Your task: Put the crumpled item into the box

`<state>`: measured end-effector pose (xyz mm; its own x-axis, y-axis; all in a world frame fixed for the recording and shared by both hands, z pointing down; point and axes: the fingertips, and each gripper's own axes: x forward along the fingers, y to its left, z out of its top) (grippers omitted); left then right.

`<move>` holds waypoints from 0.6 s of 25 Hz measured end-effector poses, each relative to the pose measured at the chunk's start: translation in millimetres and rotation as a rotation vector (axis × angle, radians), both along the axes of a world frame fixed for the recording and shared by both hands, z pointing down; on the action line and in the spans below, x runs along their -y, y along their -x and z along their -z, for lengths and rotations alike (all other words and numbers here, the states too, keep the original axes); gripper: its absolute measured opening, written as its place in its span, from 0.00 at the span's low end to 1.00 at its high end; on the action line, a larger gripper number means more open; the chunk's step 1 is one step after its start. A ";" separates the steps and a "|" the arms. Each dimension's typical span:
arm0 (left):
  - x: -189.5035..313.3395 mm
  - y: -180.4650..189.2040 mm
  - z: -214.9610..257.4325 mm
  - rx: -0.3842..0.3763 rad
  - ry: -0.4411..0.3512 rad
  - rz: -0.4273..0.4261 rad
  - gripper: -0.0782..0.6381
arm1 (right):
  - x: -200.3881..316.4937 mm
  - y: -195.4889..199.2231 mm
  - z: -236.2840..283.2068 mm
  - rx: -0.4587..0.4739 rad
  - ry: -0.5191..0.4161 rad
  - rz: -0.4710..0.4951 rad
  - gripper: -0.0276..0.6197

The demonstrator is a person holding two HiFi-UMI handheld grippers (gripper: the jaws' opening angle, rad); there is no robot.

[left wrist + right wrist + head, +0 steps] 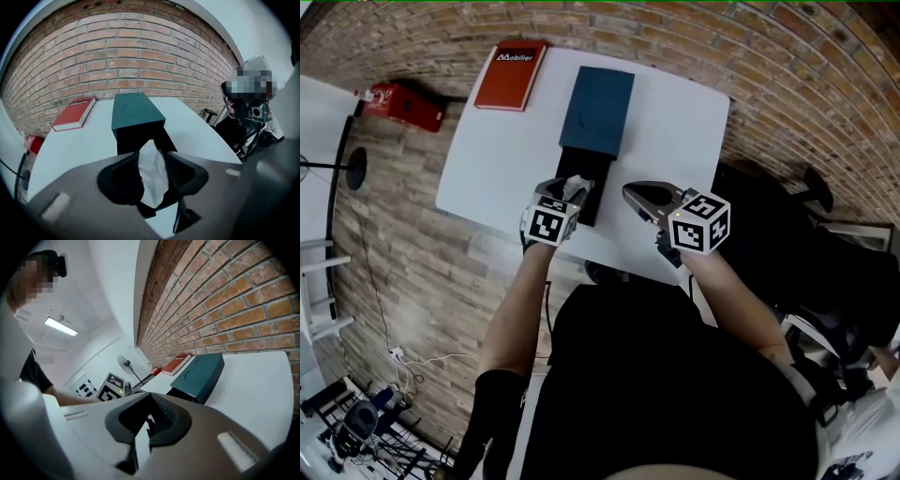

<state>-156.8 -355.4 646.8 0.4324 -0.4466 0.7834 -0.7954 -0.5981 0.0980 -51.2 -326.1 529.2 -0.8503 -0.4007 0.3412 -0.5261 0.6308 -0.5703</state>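
The left gripper (572,192) hung at mid frame of the head view, over the black tray (592,208) pulled out of the teal box (597,111). Its jaws stood spread, with the white crumpled tissue (153,176) upright and loose between them, its lower end above the tray's dark inside. The right gripper (630,193) sat just right of the tray over the white table (675,141), its jaws pressed together on nothing. A red book (511,75) lay at the table's upper left corner, apart from the box
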 end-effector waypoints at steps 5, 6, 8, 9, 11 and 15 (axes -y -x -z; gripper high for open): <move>2.4 16.1 -4.4 0.057 -0.016 0.018 0.42 | -3.5 7.9 6.4 -0.003 -0.001 0.012 0.05; 0.3 17.0 -7.4 0.060 -0.006 0.016 0.42 | -4.1 7.8 7.0 -0.005 -0.001 0.012 0.05; -5.7 15.1 -12.4 0.059 0.021 0.005 0.42 | -5.1 6.9 7.0 -0.010 0.002 0.010 0.05; -8.5 13.4 -15.4 0.059 0.033 -0.002 0.42 | -5.3 6.3 6.8 -0.012 0.003 0.009 0.05; -10.9 10.5 -21.0 0.064 0.041 -0.009 0.42 | -5.2 6.0 7.4 -0.012 0.003 0.010 0.05; -5.9 9.0 -19.3 0.059 0.023 -0.005 0.43 | -5.7 9.7 14.7 -0.011 -0.007 0.022 0.05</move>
